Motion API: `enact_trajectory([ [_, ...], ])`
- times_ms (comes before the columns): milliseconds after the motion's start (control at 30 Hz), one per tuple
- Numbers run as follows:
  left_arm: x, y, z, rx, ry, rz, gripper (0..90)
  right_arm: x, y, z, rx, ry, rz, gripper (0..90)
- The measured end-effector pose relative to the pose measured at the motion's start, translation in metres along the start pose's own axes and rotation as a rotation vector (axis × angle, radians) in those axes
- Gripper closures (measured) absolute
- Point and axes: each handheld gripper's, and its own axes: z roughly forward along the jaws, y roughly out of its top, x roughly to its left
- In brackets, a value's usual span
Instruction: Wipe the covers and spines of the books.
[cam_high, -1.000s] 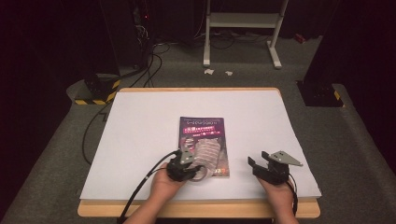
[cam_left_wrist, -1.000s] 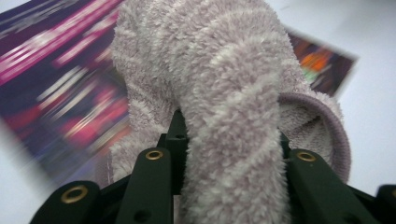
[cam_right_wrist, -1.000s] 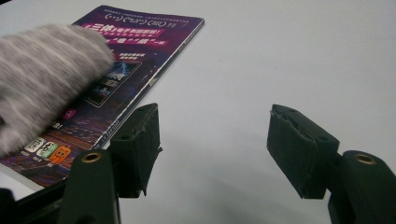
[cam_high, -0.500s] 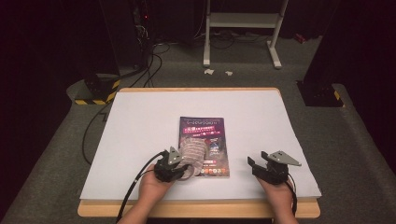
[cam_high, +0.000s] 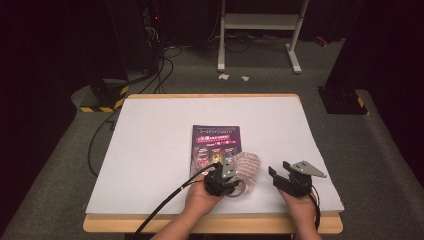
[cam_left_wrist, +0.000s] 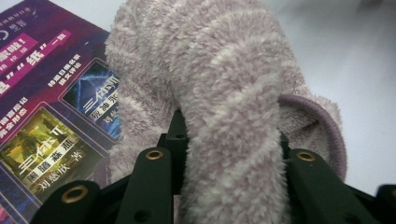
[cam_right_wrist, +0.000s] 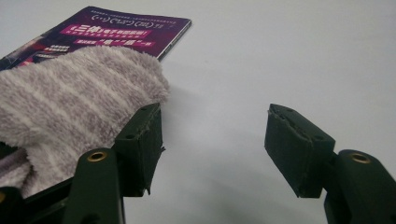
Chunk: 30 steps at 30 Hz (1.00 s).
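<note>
- Done: the left gripper (cam_high: 231, 186) has its jaws pinching the fuzzy striped sock (cam_left_wrist: 224, 93), which lies partly over the purple booklet (cam_high: 214, 142) on the bench (cam_high: 150, 150).
- Left: probably dragging the sock clear; the right gripper (cam_right_wrist: 212, 140), jaws spread and empty, waits just beside it.

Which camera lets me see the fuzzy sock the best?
The left gripper view: the fuzzy sock looms close, striped pile and cuff sharp, pinched between the left gripper jaws. The high view shows it small, partly overlapping the booklet. The right gripper view catches its striped side.
</note>
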Motion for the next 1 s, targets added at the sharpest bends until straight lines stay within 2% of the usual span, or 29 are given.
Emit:
enact_trajectory([
  [67, 0.003, -0.003, -0.002, -0.001, -0.001, 0.006, 65.3, 0.000, 0.000, 0.000, 0.000, 0.000, 0.001, 37.1],
  [133, 0.011, -0.010, -0.008, 0.001, 0.004, -0.007, 65.3, 0.001, 0.000, -0.001, -0.001, 0.000, -0.004, 37.2],
  [433, 0.066, -0.057, -0.054, 0.011, 0.128, -0.117, 65.5, 0.002, -0.001, 0.001, 0.006, -0.004, -0.008, 37.6],
  [533, 0.079, -0.066, -0.064, 0.016, 0.155, -0.150, 65.6, 0.003, -0.001, 0.002, 0.012, -0.003, -0.012, 37.6],
  [633, 0.083, -0.066, -0.066, 0.034, 0.168, -0.143, 65.6, 0.004, -0.001, 0.002, 0.012, -0.002, -0.012, 37.6],
  [767, 0.083, -0.057, -0.059, 0.061, 0.192, -0.117, 65.6, 0.003, -0.001, 0.001, 0.005, -0.004, -0.008, 37.6],
  [900, 0.083, -0.045, -0.047, 0.074, 0.199, -0.110, 65.7, 0.001, -0.001, 0.001, 0.004, -0.003, -0.003, 37.5],
  [1000, 0.079, -0.033, -0.033, 0.075, 0.183, -0.102, 65.8, 0.001, -0.001, 0.001, 0.003, -0.003, -0.004, 37.5],
])
